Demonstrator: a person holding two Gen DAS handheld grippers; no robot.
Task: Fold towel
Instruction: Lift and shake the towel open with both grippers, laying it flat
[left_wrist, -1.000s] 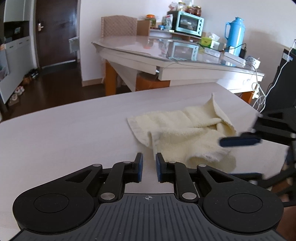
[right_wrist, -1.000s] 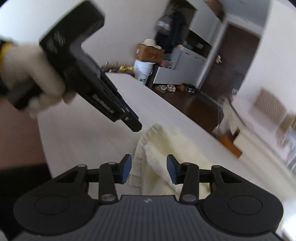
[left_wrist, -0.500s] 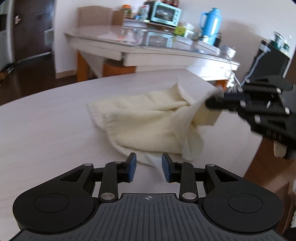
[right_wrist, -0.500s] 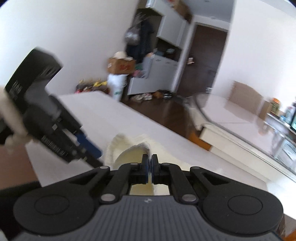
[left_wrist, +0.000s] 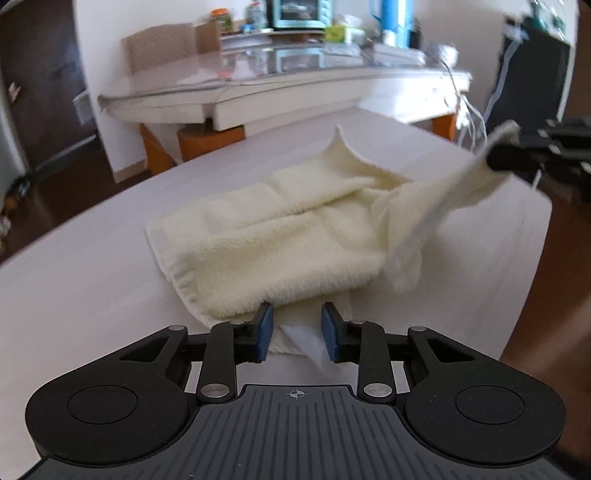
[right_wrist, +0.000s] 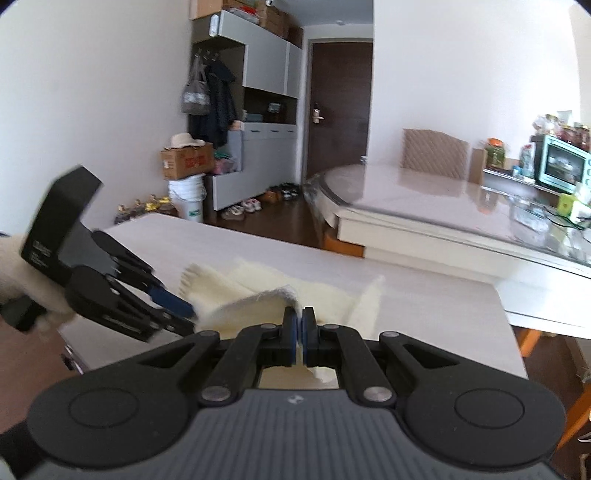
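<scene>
At frame centre on pale table (left_wrist: 92, 295): cream towel (left_wrist: 280, 236), crumpled | right gripper (right_wrist: 299, 325): pinching towel corner, lifted at right edge | left gripper (left_wrist: 295, 328): spread, jaws just opening, straddling near hem, pads clear.

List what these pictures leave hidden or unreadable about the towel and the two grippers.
- Left wrist view: the towel corner under the left gripper is partly hidden by its fingers; pad contact cannot be told.
- Left wrist view: the right gripper is cut off by the right edge and blurred.
- Right wrist view: the gripper body hides the towel's near part.
</scene>
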